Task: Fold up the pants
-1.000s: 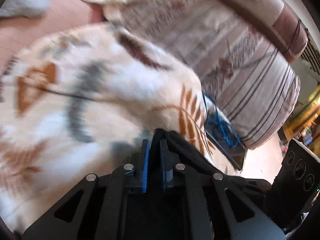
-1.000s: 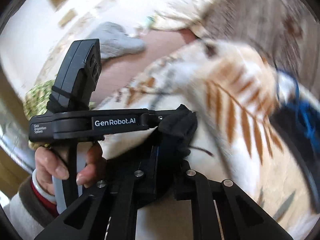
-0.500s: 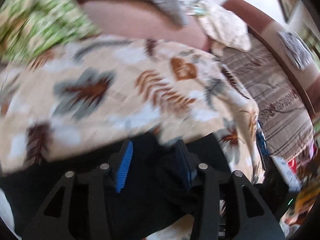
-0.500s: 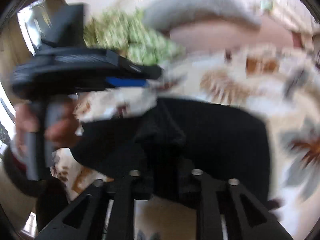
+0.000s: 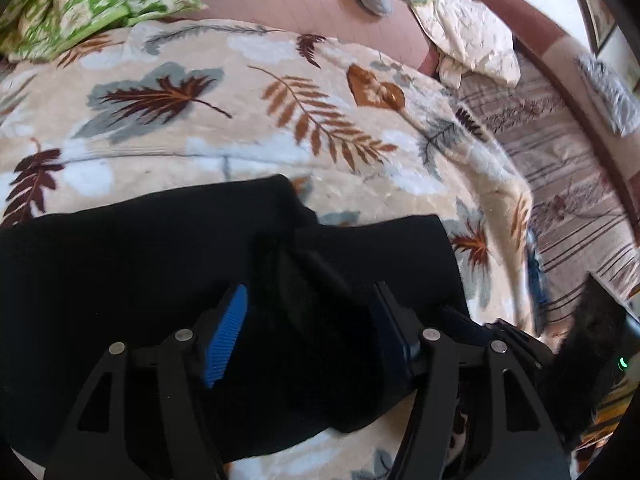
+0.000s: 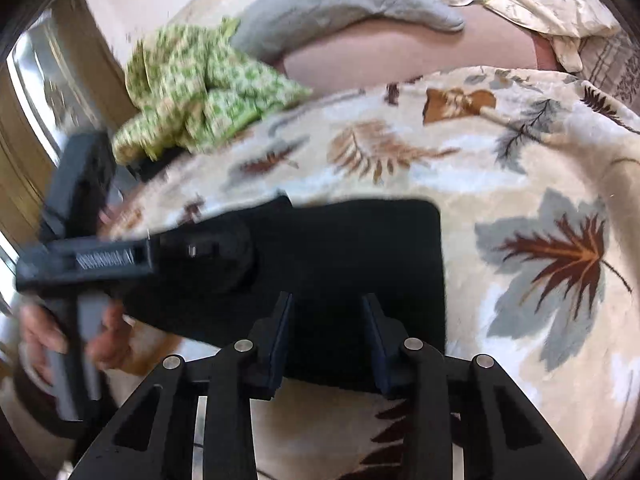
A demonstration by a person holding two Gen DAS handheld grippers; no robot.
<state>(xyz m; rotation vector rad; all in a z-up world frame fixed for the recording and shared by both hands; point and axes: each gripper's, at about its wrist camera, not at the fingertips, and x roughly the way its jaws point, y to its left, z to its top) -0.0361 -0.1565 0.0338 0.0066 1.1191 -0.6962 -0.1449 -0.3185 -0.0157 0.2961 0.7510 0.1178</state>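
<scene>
The black pants (image 5: 168, 280) lie folded into a compact block on a leaf-patterned blanket (image 5: 280, 120). In the left wrist view my left gripper (image 5: 312, 320) is open, its blue-padded fingers straddling a raised fold of the black cloth. In the right wrist view the pants (image 6: 360, 256) form a neat dark rectangle. My right gripper (image 6: 328, 320) is open just above their near edge. The left gripper's body (image 6: 92, 260), held in a hand, shows at the pants' left end.
A green checked cloth (image 6: 200, 92) and a grey pillow (image 6: 332, 4) lie at the back on a pink sheet. A cream pillow (image 5: 472, 36) and a striped cover (image 5: 568, 168) are at the right. A dark device (image 5: 592, 320) sits at the right edge.
Both grippers held the black cloth shut a second ago. They have since laid it down on the blanket and opened, and the pants now rest folded.
</scene>
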